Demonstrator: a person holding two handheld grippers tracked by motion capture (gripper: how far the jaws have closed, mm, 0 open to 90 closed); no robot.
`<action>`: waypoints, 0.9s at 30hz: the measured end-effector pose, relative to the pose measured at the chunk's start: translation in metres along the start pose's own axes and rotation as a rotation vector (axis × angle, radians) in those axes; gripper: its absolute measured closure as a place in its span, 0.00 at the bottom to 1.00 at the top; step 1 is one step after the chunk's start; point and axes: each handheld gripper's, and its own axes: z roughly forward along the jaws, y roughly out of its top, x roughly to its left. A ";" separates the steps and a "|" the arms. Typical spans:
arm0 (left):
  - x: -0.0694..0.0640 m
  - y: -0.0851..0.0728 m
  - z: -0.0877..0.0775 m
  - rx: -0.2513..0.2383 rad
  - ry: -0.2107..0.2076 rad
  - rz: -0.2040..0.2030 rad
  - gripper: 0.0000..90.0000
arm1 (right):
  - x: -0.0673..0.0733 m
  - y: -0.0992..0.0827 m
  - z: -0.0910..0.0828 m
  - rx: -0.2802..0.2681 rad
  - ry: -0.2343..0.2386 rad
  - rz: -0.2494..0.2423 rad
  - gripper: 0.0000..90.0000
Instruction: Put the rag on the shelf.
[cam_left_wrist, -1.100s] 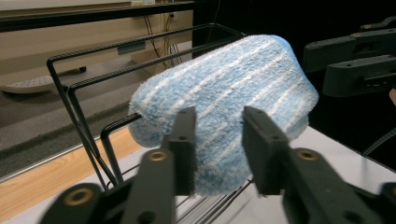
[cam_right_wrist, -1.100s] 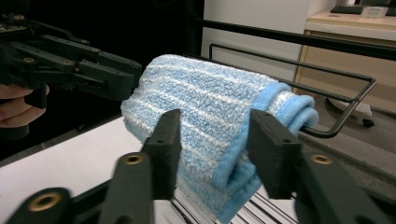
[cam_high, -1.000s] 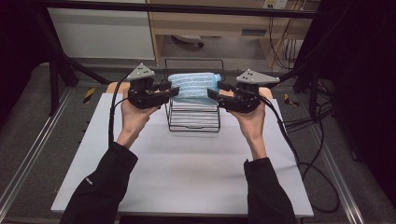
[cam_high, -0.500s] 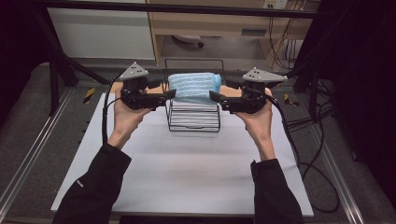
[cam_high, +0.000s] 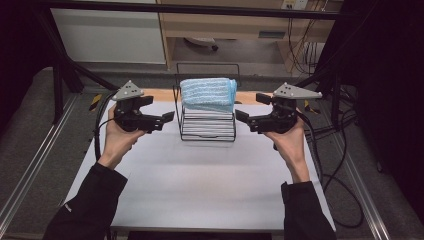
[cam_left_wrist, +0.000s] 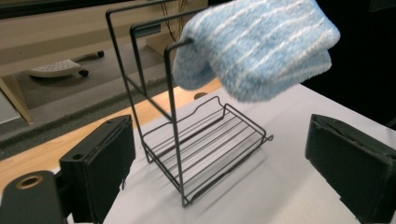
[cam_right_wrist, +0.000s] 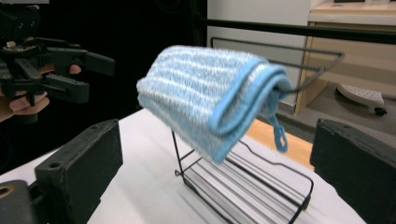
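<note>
The folded blue striped cloth (cam_high: 208, 94) hung over the top bar of the black wire rack (cam_high: 207, 131), which stood at the back middle of the white bench (cam_high: 200, 190). From above, the cloth covered the bar that carried it, and the rack's rear frame was hard to pick out against the dark floor. In the left claw's view the cloth's upper edge was cut off; in the right claw's view its small hanging loop (cam_right_wrist: 280, 135) showed at the far end. The left claw (cam_high: 160, 117) stood just left of the rack, the right claw (cam_high: 250, 111) just right of it, both clear of the cloth. Both claws had just been opening, and each stood spread with nothing between its jaws.
</note>
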 end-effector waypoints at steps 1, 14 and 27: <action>0.001 -0.004 -0.001 0.002 0.004 -0.001 0.09 | 0.000 -0.003 -0.002 0.002 0.001 0.001 0.02; 0.007 -0.081 -0.006 0.067 -0.007 -0.015 0.10 | -0.008 -0.067 -0.019 0.078 -0.007 0.058 0.00; 0.010 -0.151 -0.010 0.140 -0.001 -0.002 0.11 | -0.014 -0.145 -0.027 0.173 0.000 0.089 0.00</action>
